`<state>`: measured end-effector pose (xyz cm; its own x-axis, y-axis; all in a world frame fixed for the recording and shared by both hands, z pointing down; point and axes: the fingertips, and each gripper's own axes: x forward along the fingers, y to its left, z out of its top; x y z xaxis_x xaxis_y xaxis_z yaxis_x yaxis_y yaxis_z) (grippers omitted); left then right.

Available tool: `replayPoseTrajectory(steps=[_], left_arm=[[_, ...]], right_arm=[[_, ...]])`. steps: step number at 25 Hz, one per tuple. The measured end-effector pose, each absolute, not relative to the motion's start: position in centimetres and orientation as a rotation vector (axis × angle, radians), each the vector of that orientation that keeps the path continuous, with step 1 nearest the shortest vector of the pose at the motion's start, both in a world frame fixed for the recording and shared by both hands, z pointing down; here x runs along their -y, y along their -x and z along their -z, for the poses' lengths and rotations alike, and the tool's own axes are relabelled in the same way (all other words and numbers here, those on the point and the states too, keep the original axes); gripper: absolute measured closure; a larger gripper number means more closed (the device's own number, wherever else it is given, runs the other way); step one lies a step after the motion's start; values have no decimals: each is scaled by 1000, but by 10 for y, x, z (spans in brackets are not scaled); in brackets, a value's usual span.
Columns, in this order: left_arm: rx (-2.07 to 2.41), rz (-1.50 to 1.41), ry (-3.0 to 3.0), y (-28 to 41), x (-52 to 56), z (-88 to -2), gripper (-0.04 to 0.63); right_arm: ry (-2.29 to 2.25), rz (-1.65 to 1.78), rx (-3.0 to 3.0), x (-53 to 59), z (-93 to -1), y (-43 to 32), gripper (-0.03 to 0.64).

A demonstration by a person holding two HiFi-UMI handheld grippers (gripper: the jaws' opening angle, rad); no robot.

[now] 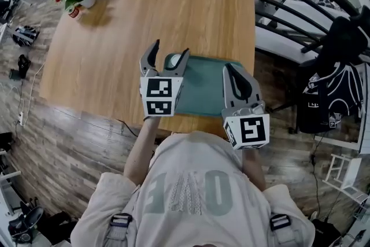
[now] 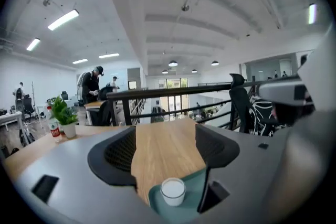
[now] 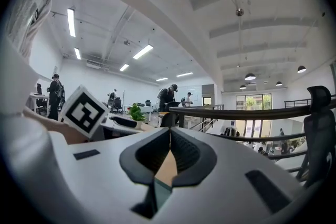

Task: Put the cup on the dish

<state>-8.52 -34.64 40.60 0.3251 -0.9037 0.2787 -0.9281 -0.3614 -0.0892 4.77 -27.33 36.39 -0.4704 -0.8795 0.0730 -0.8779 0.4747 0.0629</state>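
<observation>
**benchrat:** So, where's the cup point(image 2: 172, 190) at right now? Is the person holding it or what?

**tray_guy:** Nope, nobody's holding it. It stands upright on the teal dish point(image 1: 205, 87), up by the dish's far left corner, and the dish sits at the near edge of the wooden table point(image 1: 144, 14). The left gripper point(image 2: 165, 149) hangs over it with its jaws spread wide. The cup is down between them, but neither pad touches it, so that one's let go. The right gripper point(image 3: 169, 131) is clenched with its jaw tips meeting and nothing between them. It sits off to the side over the right end of the dish.

**benchrat:** So the job looks done then. How's that cup going to behave if it needs another grab?

**tray_guy:** My guess is it's light. It's small, white and open-topped, and I can't see anything inside, though I can't tell whether it's paper, plastic or ceramic. If it's light, a nudge will tip or skate it on that smooth dish. If the wall is thin, a hard squeeze will dent it. I'd take it across the sides around mid-height, one pad each side, and close gently. Stay off the rim, because that's where it'd pop loose or buckle.
</observation>
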Motion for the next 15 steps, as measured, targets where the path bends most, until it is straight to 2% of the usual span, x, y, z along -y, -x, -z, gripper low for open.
replayPoseTrajectory(steps=[5, 6, 9, 12, 15], left_arm=[[1909, -121, -2596, 105, 302, -307, 259], [1960, -60, -2605, 111, 290, -291, 300], [2154, 91, -2579, 134, 251, -251, 561], [2314, 167, -2509, 159, 218, -235, 586], [2422, 36, -2461, 176, 201, -249, 586]], right_arm=[[-1524, 113, 2729, 269, -335, -30, 597], [-1512, 121, 2757, 267, -330, -26, 597], [-1467, 121, 2842, 261, -318, -12, 597], [-1428, 129, 2886, 254, -313, 5, 597], [-1362, 176, 2911, 248, -311, 26, 597]])
